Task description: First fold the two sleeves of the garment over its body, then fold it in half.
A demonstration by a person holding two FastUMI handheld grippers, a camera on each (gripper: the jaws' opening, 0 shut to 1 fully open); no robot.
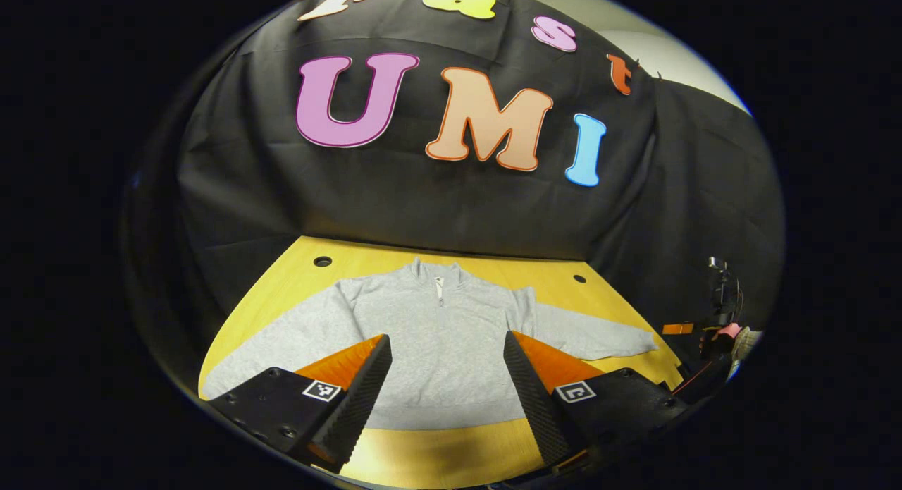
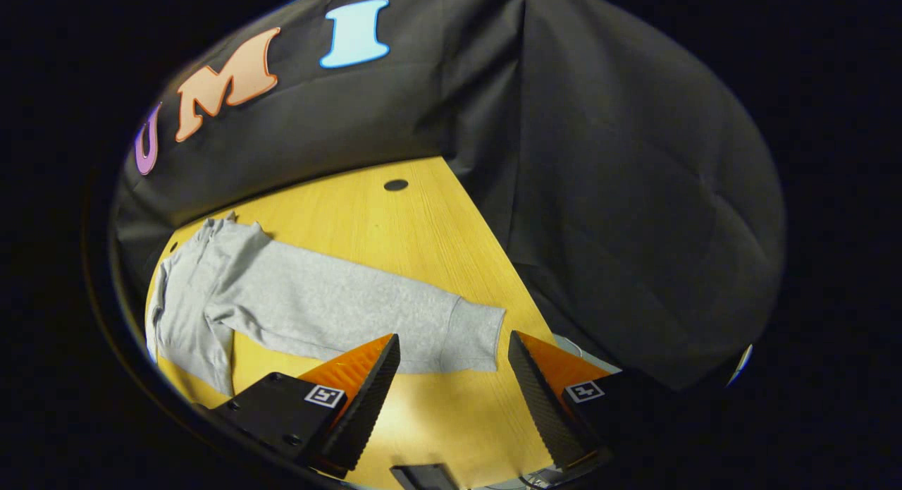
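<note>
A grey zip-neck sweatshirt [image 1: 437,335] lies flat on the yellow wooden table [image 1: 437,455], collar toward the far wall, both sleeves spread out sideways. My left gripper [image 1: 447,349] hovers open above the lower body of the sweatshirt, nothing between its fingers. In the right gripper view one long sleeve [image 2: 338,303] runs across the table and its ribbed cuff [image 2: 473,338] lies just beyond my right gripper [image 2: 454,349], which stands open and empty over the bare table [image 2: 451,419]. The other gripper [image 1: 719,321] shows small at the far right of the left gripper view.
The table has round holes near its far corners [image 1: 322,261] [image 2: 395,185]. Black cloth walls close in behind and on the right. A dark flat object [image 2: 423,476] lies at the table's near edge in the right gripper view.
</note>
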